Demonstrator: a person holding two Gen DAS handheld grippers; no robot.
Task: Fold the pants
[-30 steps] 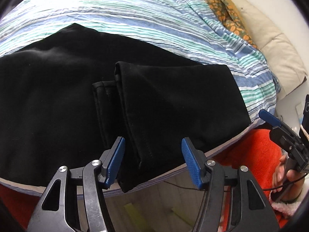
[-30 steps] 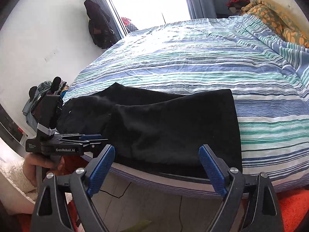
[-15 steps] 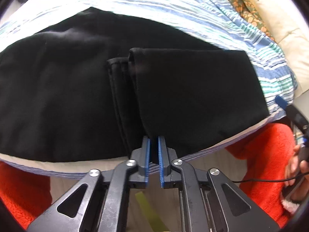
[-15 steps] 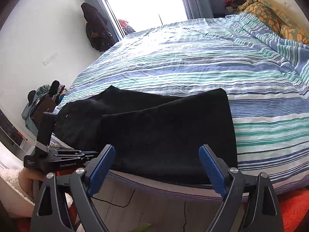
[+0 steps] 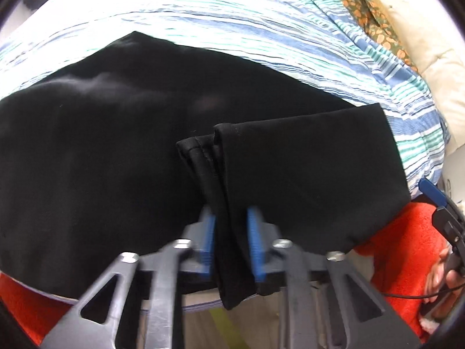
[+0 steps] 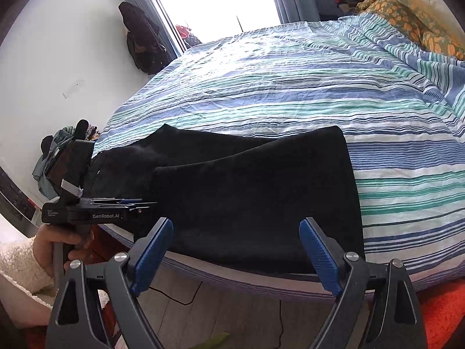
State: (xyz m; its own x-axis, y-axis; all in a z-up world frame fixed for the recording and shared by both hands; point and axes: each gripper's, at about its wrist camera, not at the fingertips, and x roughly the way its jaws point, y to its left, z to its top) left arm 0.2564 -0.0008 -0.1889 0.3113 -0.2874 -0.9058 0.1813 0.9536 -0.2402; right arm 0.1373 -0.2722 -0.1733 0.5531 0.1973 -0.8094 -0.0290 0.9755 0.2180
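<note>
Black pants (image 5: 87,151) lie on the striped bed, the leg part folded over to the right (image 5: 305,174). The hem ends (image 5: 200,157) hang over the near bed edge. My left gripper (image 5: 231,241) has its blue pads on either side of the hanging hem layers and is shut on them. In the right wrist view the pants (image 6: 247,192) lie at the near bed edge, with the left gripper (image 6: 128,203) at their left end. My right gripper (image 6: 235,253) is open and empty, just off the bed edge before the folded part.
The striped bedsheet (image 6: 290,93) covers the bed beyond the pants. An orange patterned blanket (image 6: 407,17) lies at the far right. Red fleece sleeves (image 5: 407,247) show near the bed edge. Wooden floor (image 6: 218,305) is below. Clothes (image 6: 58,151) pile at the left wall.
My left gripper went from wide open to closed at the bed edge, moved forward and now grips the hanging hem layers. The right gripper stayed open and barely moved.
</note>
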